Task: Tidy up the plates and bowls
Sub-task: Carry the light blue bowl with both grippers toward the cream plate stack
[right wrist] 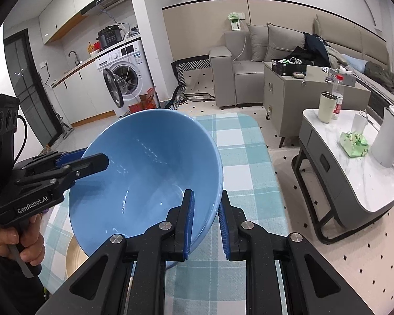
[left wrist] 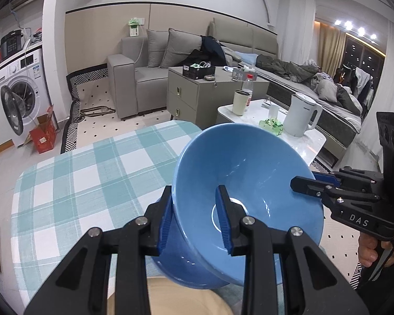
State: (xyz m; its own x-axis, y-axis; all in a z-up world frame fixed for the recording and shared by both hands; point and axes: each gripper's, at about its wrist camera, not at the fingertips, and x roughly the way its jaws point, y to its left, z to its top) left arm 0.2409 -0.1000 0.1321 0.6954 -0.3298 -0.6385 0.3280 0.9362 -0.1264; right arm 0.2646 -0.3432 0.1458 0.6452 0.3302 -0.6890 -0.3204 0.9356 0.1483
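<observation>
So I've got the blue bowl [left wrist: 247, 183] up in the air, tipped on its side, with one gripper on each edge. My left gripper [left wrist: 195, 223] is pinching the rim nearest its camera, one blue pad on the outside wall and one inside the bowl. My right gripper [right wrist: 206, 223] is doing the same on the opposite rim, its fingers nearly together with just the thin edge clamped between the pads.

From the left camera you can see the right gripper's tips reaching in from the right side onto the rim, with a hand [left wrist: 373, 249] on its handle. The right camera shows the mirror of that: the left gripper biting the rim from the left, hand [right wrist: 18, 239] wrapped round the grip.

The bowl hangs above the table with the teal checked cloth [right wrist: 249, 157]. Below it sits a tan wooden-looking plate [right wrist: 74, 258], mostly hidden by the bowl. Off to the right is a marble side table [right wrist: 354, 181] with a white kettle [right wrist: 388, 141] and a cup [right wrist: 327, 107].
</observation>
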